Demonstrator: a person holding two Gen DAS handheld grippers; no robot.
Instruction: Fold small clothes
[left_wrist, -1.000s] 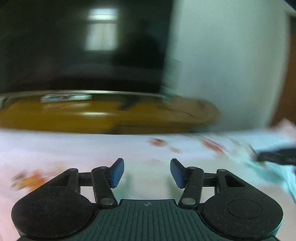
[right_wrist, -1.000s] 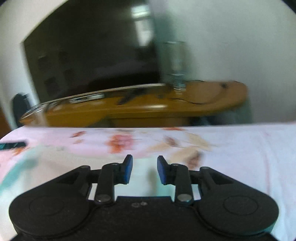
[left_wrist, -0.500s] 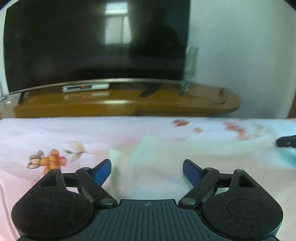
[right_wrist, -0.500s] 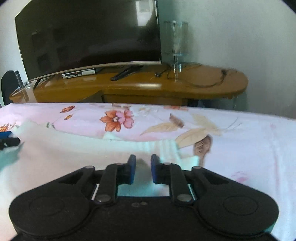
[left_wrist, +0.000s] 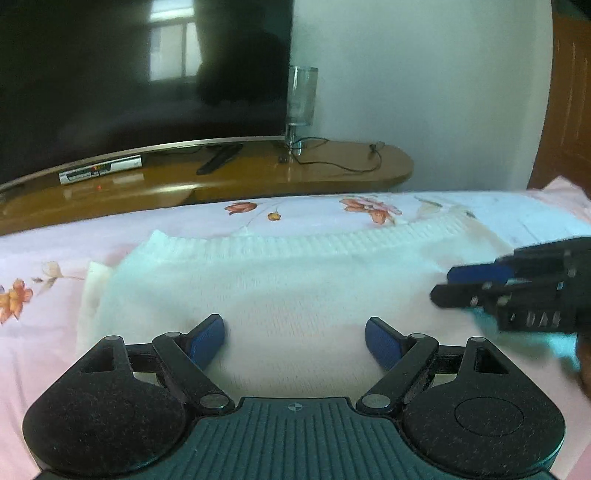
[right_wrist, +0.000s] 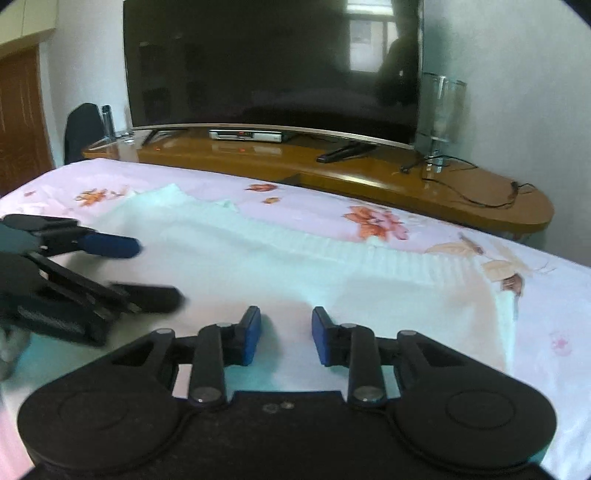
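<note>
A small white knitted garment (left_wrist: 295, 280) lies spread flat on a pale pink bedsheet (left_wrist: 44, 236) printed with orange flowers; its ribbed band runs along the far edge, and a folded bit of the knit sticks out at its left side in the left wrist view. From the right wrist view the same garment (right_wrist: 295, 266) fills the middle of the sheet (right_wrist: 546, 317), its ribbed edge slanting down toward the right.

The left gripper (left_wrist: 294, 338) hangs low over the near part of the garment with its blue pads set wide apart; its jaws have just been opening, and only flat knit shows between them, nothing gripped. In the right wrist view it (right_wrist: 147, 269) comes in from the left, blurred, both fingers above the cloth. The right gripper (right_wrist: 286, 336) is over the near middle of the garment, its blue pads a narrow gap apart, with flat fabric showing in the gap and nothing pinched. In the left wrist view it (left_wrist: 448, 286) enters from the right, blurred.

Beyond the bed stands a curved wooden stand (right_wrist: 480, 206) bearing a large dark television (right_wrist: 273, 62), a silver set-top box (right_wrist: 247, 135), a black remote (right_wrist: 343, 152), a clear glass lamp (right_wrist: 441, 110) and a trailing black cable (right_wrist: 491, 199)
</note>
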